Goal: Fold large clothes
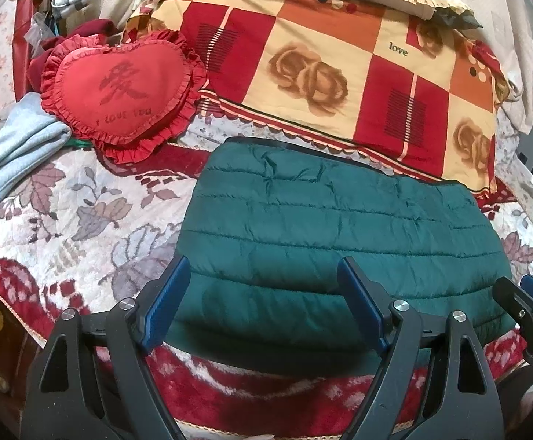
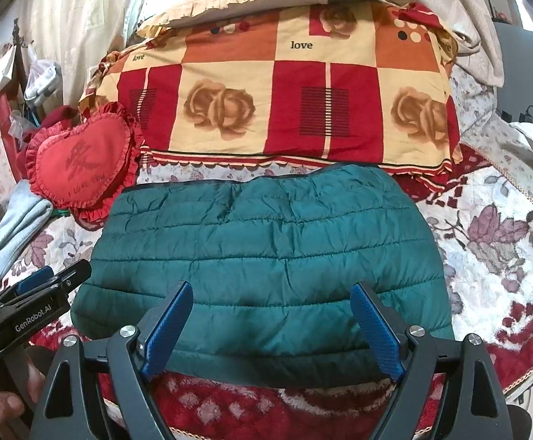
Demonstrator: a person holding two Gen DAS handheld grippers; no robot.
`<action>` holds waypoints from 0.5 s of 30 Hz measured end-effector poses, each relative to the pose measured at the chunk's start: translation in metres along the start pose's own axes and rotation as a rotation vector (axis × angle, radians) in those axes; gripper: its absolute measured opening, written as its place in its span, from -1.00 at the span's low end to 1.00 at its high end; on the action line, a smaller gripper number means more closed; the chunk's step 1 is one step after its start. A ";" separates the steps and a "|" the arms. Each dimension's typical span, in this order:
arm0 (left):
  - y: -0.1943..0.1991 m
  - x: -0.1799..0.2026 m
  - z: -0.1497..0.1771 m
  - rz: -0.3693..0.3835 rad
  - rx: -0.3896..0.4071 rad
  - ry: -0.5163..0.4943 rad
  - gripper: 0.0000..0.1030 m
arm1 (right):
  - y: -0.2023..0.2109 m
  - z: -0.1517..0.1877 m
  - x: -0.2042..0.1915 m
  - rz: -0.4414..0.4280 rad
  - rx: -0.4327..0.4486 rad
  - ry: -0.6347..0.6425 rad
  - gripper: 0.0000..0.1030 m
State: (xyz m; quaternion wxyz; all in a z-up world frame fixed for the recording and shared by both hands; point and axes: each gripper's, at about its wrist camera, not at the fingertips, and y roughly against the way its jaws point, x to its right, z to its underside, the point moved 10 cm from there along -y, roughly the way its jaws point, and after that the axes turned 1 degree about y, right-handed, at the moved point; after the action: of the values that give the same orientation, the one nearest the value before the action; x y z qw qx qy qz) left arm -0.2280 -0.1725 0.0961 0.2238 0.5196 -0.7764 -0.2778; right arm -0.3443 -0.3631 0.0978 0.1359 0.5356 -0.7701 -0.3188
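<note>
Already the green quilted jacket (image 2: 262,256) lies as a compact rectangle on the floral bedspread (image 2: 493,234), just in front of the checked pillow (image 2: 266,110). Both the left gripper (image 1: 262,300) and right gripper (image 2: 272,319) hover over its near edge, jaws wide and empty. To fold once more, each should probably pinch a near corner through all layers, lift evenly, and lay it square onto the far hem.
</note>
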 end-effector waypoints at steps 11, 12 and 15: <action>0.000 0.000 -0.001 -0.007 0.007 -0.004 0.60 | -0.002 0.002 0.004 0.005 -0.004 -0.007 0.71; 0.000 0.000 -0.001 -0.006 0.007 -0.005 0.60 | -0.002 0.002 0.004 0.006 -0.004 -0.008 0.75; 0.000 0.000 0.000 -0.007 0.006 -0.003 0.60 | -0.003 0.002 0.003 0.003 -0.003 -0.010 0.77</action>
State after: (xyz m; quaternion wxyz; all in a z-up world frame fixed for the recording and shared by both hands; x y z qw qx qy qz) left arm -0.2281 -0.1729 0.0967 0.2203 0.5225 -0.7757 -0.2771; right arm -0.3447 -0.3662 0.0940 0.1330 0.5327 -0.7711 -0.3224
